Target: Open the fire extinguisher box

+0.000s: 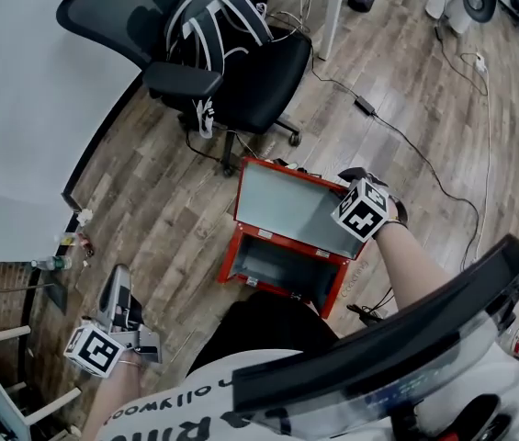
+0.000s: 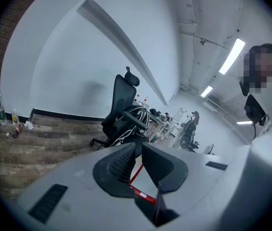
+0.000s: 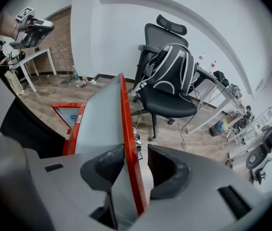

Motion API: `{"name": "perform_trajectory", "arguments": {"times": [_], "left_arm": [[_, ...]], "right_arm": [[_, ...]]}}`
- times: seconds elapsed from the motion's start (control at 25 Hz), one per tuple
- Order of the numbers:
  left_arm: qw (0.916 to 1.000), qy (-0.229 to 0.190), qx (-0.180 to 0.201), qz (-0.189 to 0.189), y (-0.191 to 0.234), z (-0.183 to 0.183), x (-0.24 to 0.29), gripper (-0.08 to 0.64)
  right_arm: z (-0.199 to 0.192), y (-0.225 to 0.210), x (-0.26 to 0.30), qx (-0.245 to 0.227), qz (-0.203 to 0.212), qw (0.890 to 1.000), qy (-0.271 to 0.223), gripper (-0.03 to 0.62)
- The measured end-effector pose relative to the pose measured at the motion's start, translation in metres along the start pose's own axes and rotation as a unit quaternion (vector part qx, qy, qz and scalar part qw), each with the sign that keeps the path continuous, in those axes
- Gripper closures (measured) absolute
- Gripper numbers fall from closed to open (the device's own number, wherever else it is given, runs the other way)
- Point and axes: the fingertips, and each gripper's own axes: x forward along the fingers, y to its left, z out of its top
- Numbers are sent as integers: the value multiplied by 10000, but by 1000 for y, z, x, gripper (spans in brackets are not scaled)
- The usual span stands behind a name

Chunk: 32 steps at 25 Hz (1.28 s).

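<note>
The red fire extinguisher box [image 1: 241,246] lies on the wood floor with its grey-lined lid [image 1: 287,205] swung up and open. My right gripper [image 1: 349,176] sits at the lid's right corner. In the right gripper view the lid's red edge [image 3: 126,124] runs between my right gripper's [image 3: 136,162] jaws; a gap shows between the edge and the right pad [image 3: 162,165]. The left gripper [image 1: 119,276] hangs low at the left, away from the box, with its fingertips together and nothing in them. In the left gripper view the left gripper [image 2: 139,150] points toward the box [image 2: 138,189].
A black office chair [image 1: 241,81] with a backpack [image 1: 218,26] stands just beyond the box. A cable [image 1: 424,154] and power brick [image 1: 366,107] trail over the floor at the right. Bottles [image 1: 52,263] and a white frame [image 1: 2,375] are at the left. A dark curved chair back [image 1: 406,338] is at the lower right.
</note>
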Motion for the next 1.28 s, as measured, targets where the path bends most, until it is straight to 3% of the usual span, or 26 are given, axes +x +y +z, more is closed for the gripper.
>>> {"name": "perform_trajectory", "arguments": {"times": [0.36,0.64,0.76,1.0,1.16,1.28], "left_arm": [[9995,-52,-29,-311,-10,-3,-9,517],[9954,340,378,-810,-12,-13,1,517],[9898,536,536,-1202,-26,-9,11,517],[9668,783,1107,-2166,-66,3,17,517],[9556,1176,1445,-2284,-76,-3,20,517],[9446,1552,1763,-2295,-86,-15,19,518]], "right_arm": [[-3,10,-32,244,-52,9997,-5,456],[22,17,-94,1265,-160,9901,-581,469],[44,17,-143,1467,-599,9806,-1156,558],[73,43,-242,1616,-1348,9593,-1882,560],[85,68,-295,1948,-1692,9391,-2268,561],[91,87,-326,2222,-2022,9179,-2594,561]]}}
